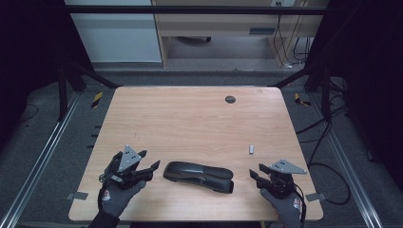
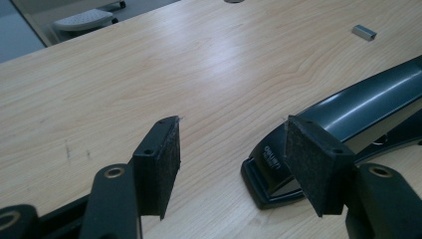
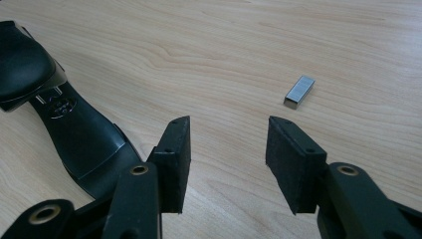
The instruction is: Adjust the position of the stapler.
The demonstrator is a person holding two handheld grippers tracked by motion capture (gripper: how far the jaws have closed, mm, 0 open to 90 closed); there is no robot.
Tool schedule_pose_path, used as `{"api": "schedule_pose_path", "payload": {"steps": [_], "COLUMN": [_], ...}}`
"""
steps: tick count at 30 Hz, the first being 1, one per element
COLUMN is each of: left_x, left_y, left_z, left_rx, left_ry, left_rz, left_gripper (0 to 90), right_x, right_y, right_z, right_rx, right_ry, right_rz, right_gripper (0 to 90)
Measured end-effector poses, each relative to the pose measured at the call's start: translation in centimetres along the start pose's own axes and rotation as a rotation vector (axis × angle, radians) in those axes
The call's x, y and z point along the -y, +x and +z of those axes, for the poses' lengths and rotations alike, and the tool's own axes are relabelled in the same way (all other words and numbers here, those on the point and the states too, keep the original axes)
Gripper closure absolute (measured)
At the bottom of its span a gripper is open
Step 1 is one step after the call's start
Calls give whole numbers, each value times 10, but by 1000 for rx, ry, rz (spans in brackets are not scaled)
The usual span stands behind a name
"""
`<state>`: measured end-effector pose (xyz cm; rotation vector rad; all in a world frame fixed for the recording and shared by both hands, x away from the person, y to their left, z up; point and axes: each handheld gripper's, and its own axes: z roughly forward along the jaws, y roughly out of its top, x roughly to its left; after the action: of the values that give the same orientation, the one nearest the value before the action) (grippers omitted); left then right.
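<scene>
Stapler [image 1: 198,176] lying flat near the front edge of the table [image 1: 190,118], between the two grippers, long axis running left to right. Black, glossy, rigid, probably with some weight to it; slick on the rounded top, so likely to slide under a pinch from above. Better taken across the flat sides of the base, or at the hinged rear end where the body is narrower. Spring-loaded top arm too, so liable to flex if squeezed midway.

Strip of staples [image 1: 251,149] resting farther back on the right, well apart from the stapler. Small, light, brittle; apt to crumble under a hard pinch.

Left gripper [image 1: 148,161] hovering just beside the stapler's left end, jaws apart, nothing between the pads, one pad [image 2: 311,167] in front of the stapler's end. Gloved hand low, wrist angled inward.

Right gripper [image 1: 255,174] near the stapler's right end, jaws released and empty, aimed leftward across the bare wood.
</scene>
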<state>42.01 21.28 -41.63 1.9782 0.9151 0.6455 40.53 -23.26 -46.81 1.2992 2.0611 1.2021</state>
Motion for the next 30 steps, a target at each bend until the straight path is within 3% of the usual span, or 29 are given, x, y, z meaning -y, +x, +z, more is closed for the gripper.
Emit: {"api": "schedule_pose_path", "payload": {"steps": [9, 11, 21, 30], "left_x": [-19, -23, -29, -32], "left_y": [-15, -21, -37, -45], "left_z": [4, 7, 14, 16], "left_rx": [27, 32, 55, 84], "left_ry": [-25, -21, -7, -5], "left_rz": [42, 68, 134, 170], "left_gripper": [386, 386, 390, 402], "right_x": [1, 2, 2, 2], "right_y": [4, 5, 7, 11], "right_z": [0, 0, 1, 1], "right_rx": [-5, -11, -19, -24], "right_ry": [-2, 0, 5, 3], "right_rz": [-13, -17, -22, -27], "right_gripper": [528, 528, 538, 569]}}
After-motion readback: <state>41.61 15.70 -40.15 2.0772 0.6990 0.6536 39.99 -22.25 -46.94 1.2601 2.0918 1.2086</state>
